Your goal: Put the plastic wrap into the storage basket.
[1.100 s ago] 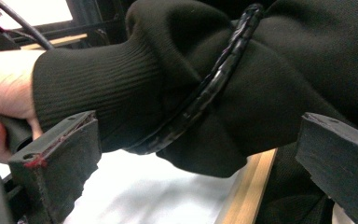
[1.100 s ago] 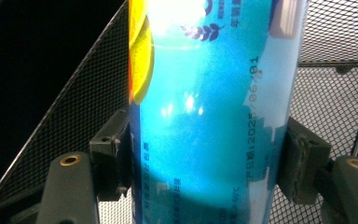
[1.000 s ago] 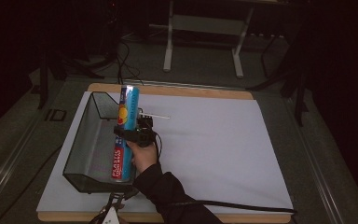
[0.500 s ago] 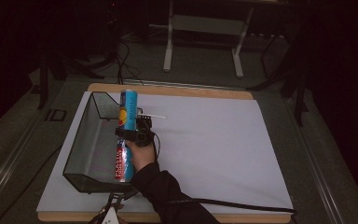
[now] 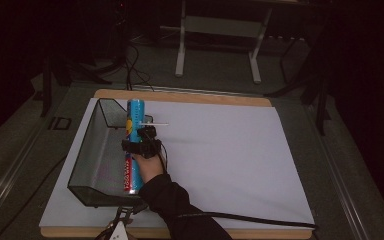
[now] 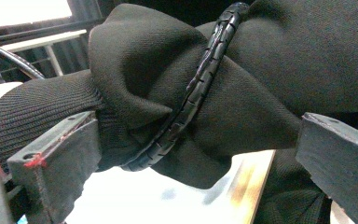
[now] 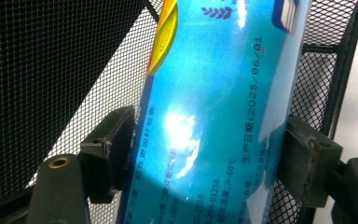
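A long blue tube can point(image 5: 134, 116) with a red lower part is held lengthwise over the right rim of a black wire-mesh basket point(image 5: 96, 150). My right gripper point(image 5: 141, 143) is shut on the can's middle, a hand and dark sleeve behind it. In the right gripper view both pads press the shiny blue can point(image 7: 214, 93), my right gripper point(image 7: 209, 156) around it, with the mesh basket point(image 7: 51, 70) behind. My left gripper point(image 6: 193, 149) stands open, nothing between its jaws; beyond them are a dark sleeve point(image 6: 158, 84) and a black cable point(image 6: 200, 79).
A white sheet point(image 5: 230, 150) covers the wooden board point(image 5: 190, 96) under the basket. A thin white stick point(image 5: 156, 123) shows beside the can. A black cable point(image 5: 260, 219) trails right along the front edge. A metal stand point(image 5: 220, 30) rises on the floor beyond the table.
The right gripper and the can have shifted slightly left over the basket's rim. Otherwise nothing has visibly moved.
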`<act>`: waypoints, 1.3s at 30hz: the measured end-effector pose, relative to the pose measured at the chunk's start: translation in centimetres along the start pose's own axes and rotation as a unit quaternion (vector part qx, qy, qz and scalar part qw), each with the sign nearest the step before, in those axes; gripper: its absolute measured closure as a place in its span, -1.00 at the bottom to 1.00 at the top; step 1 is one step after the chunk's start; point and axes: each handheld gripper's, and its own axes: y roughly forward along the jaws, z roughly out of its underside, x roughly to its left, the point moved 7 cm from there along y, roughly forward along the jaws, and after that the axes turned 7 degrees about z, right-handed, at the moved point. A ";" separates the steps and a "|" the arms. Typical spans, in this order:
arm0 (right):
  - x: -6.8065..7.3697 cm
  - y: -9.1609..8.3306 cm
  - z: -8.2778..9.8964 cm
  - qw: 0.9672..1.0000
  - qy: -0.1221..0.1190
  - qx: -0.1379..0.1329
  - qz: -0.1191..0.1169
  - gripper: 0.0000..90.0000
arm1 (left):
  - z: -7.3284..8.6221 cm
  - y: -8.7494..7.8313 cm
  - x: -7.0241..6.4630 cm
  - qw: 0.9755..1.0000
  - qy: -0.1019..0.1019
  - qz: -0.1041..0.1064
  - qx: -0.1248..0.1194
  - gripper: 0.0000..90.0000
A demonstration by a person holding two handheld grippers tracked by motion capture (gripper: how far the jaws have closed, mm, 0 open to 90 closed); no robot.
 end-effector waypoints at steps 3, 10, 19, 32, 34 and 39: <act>0.0 0.0 0.0 1.000 -0.013 0.003 0.001 -0.44 | 0.0 0.0 0.0 1.000 0.000 0.001 -0.001 -0.98; -0.3 -0.3 -0.2 0.999 -0.041 -0.013 0.018 -0.51 | 0.0 0.0 0.0 1.000 0.001 0.000 0.000 -0.98; -0.6 -1.2 -0.6 0.998 -0.059 -0.025 0.023 -0.53 | 0.1 0.0 0.0 1.000 0.002 0.002 0.003 -0.98; -1.4 -4.1 -1.8 0.993 -0.114 -0.042 -0.004 -0.73 | 0.1 0.1 0.0 1.000 0.000 0.002 0.006 -0.99; -1.7 -4.8 -2.0 0.990 -0.130 -0.046 0.004 -0.73 | 0.2 0.2 0.0 1.000 -0.001 0.002 0.008 -0.98; -2.5 -6.8 -3.2 0.983 -0.168 -0.077 -0.021 -0.69 | 0.2 0.2 0.0 1.000 -0.003 0.002 0.009 -0.98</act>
